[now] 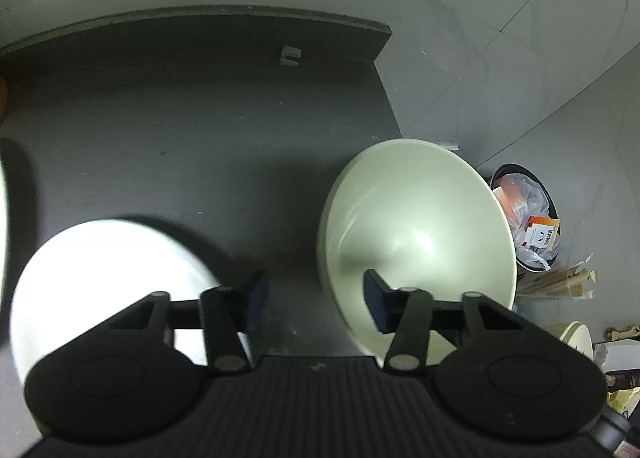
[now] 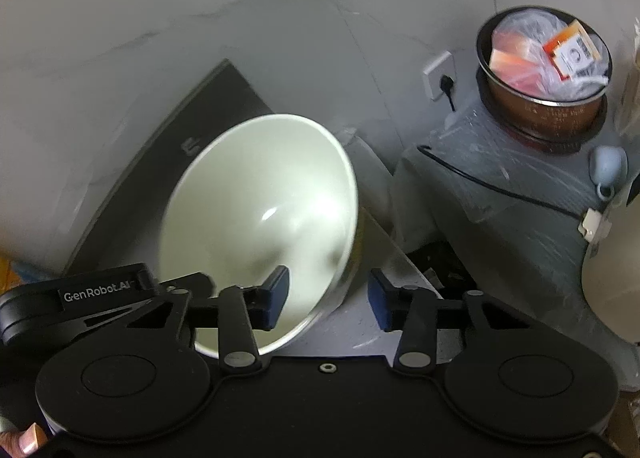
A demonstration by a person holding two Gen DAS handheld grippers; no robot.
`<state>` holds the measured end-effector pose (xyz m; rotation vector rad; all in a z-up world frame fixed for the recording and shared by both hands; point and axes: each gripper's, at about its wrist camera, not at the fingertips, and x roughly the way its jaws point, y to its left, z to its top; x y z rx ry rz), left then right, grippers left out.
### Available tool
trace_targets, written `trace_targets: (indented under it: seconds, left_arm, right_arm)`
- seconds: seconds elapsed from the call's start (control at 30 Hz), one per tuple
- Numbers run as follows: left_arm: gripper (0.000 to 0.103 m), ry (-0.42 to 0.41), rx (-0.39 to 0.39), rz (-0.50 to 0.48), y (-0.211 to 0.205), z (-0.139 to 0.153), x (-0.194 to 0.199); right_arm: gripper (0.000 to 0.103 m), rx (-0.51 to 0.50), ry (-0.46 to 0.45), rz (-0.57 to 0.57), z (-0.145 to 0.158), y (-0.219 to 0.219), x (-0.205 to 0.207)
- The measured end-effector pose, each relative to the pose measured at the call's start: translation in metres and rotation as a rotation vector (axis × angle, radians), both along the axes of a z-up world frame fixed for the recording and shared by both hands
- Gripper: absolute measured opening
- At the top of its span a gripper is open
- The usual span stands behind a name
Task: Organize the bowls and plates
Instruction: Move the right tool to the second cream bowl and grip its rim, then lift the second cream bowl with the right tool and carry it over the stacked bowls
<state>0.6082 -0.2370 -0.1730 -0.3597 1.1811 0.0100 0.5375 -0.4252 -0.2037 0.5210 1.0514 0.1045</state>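
Note:
A pale green bowl (image 1: 416, 234) stands near the right edge of the dark table (image 1: 180, 129). My left gripper (image 1: 316, 300) is open; its right finger is over the bowl's inside, its left finger over bare table, and the near-left rim lies between them untouched. A bright white dish (image 1: 100, 278) sits left of it, blurred. In the right wrist view the bowl (image 2: 260, 217) looks white. My right gripper (image 2: 328, 296) is open astride its right rim, left finger inside, right finger outside, pads clear of it. The left gripper's body (image 2: 80, 294) shows at the bowl's left.
A bin (image 1: 528, 217) (image 2: 544, 69) lined with a plastic bag and full of rubbish stands beyond the table's right edge. A wall socket (image 2: 440, 73) with a cable and a grey wrapped block (image 2: 500, 197) are nearby. A cream dish (image 2: 616, 270) sits at far right.

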Motion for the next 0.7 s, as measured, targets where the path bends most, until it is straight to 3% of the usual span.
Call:
trace_targets:
  seconds: [0.1,0.2,0.27,0.33,0.47,0.7]
  left_arm:
    - [0.031,-0.009,0.029,0.054,0.001,-0.002,0.005]
    - [0.023,0.028,0.003,0.052,-0.001,-0.010,0.011]
    - [0.020,0.047,0.003,0.045,-0.004,-0.016,0.014]
    - [0.016,0.052,-0.001,0.042,-0.005,-0.020,0.016]
    - [0.007,0.050,-0.013,0.052,-0.005,-0.016,0.015]
    - [0.006,0.027,-0.023,0.030,0.001,0.000,0.003]
  right_arm:
    - [0.037,0.004,0.022,-0.011,-0.007,0.003,0.005]
    - [0.032,-0.033,0.046,-0.041,-0.014,0.005,0.007]
    - [0.021,-0.005,0.062,-0.055,-0.019,0.006,0.010]
    - [0.016,0.006,0.061,-0.054,-0.022,0.008,0.010]
    - [0.016,0.005,0.062,-0.066,-0.019,0.010,0.006]
    - [0.016,0.021,0.041,-0.095,-0.006,0.008,-0.011]
